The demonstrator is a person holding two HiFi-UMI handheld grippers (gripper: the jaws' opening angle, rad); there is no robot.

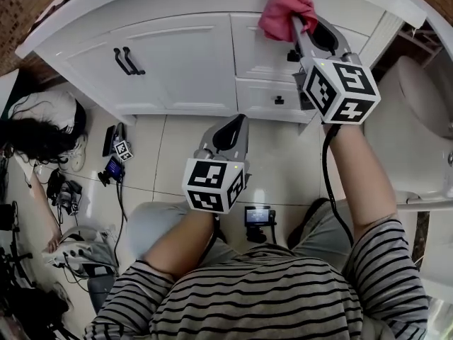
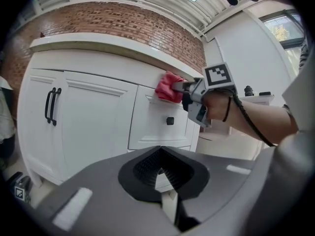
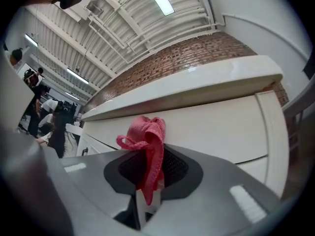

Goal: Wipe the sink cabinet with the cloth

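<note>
Right tongs (image 3: 149,181) clamping pink cloth (image 3: 146,136), against cabinet (image 3: 221,124)

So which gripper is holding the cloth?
The right gripper, shut on the pink cloth against the cabinet near its top; the left gripper is shut on nothing, clear of it.

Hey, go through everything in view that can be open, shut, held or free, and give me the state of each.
cloth: bunched, gripped in the right gripper's jaws, pressed on the upper front of the sink cabinet.
right gripper: shut on the cloth.
left gripper: jaws together, empty, back from the cabinet.
cabinet doors: shut.
drawers: shut.
</note>
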